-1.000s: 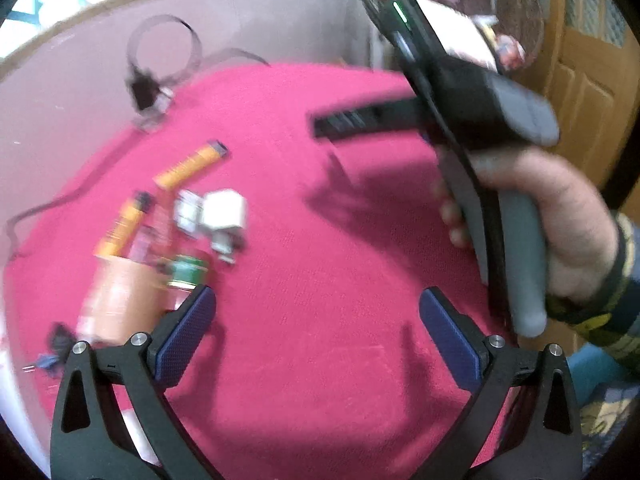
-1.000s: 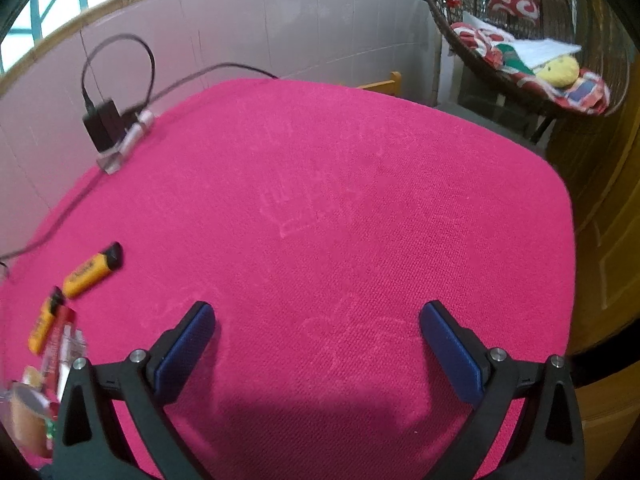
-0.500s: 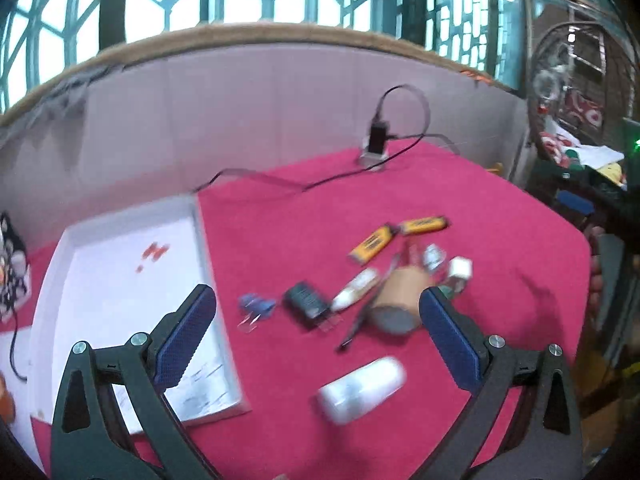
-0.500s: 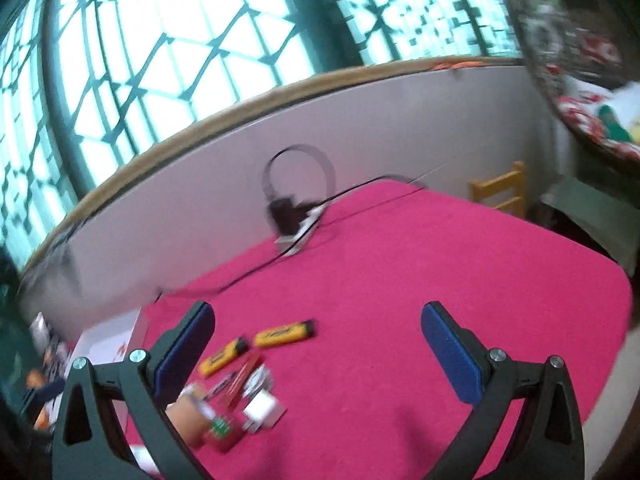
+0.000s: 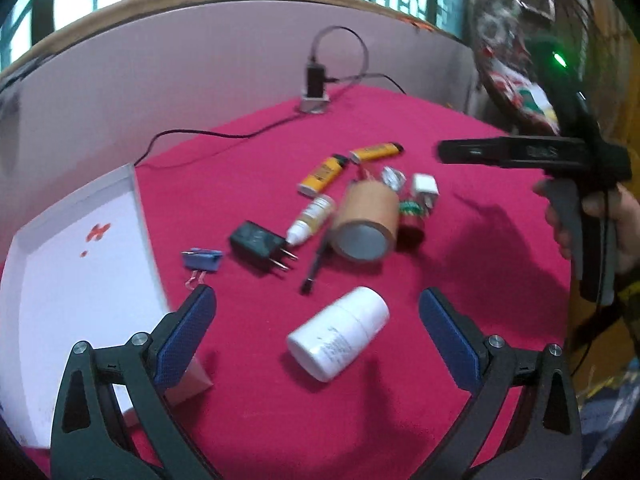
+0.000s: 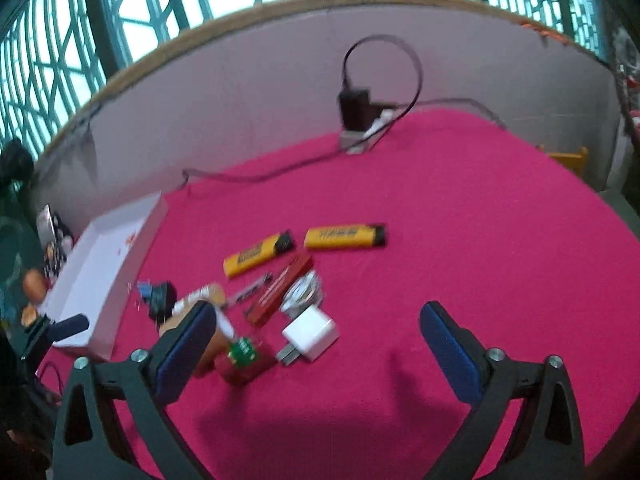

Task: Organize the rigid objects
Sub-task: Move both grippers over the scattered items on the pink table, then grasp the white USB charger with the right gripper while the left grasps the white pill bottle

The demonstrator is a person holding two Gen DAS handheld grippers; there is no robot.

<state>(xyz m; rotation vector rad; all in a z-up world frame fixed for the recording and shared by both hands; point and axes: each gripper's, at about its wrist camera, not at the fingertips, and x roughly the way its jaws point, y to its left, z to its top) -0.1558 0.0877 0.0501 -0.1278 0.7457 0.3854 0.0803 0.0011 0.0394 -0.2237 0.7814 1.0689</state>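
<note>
A cluster of small objects lies on the red cloth: a white bottle [image 5: 339, 333], a brown tape roll [image 5: 366, 222], a black plug adapter [image 5: 258, 246], a blue binder clip [image 5: 201, 260], a dropper bottle [image 5: 310, 220], two yellow lighters [image 5: 376, 152] [image 5: 322, 174] and a white charger cube [image 5: 425, 190]. My left gripper [image 5: 316, 334] is open, with the white bottle between its fingers' line. My right gripper [image 6: 314, 340] is open above the white charger cube [image 6: 310, 336]. A white tray [image 5: 72, 256] lies at the left.
A black charger on a power strip [image 5: 315, 88] with its cable stands at the back near the white wall. The right hand-held gripper shows at the right of the left wrist view [image 5: 560, 168]. The table's edge curves at right.
Both cameras have swung from the bare right side of the table toward the object cluster and come closer to it. Both grippers have stayed open.
</note>
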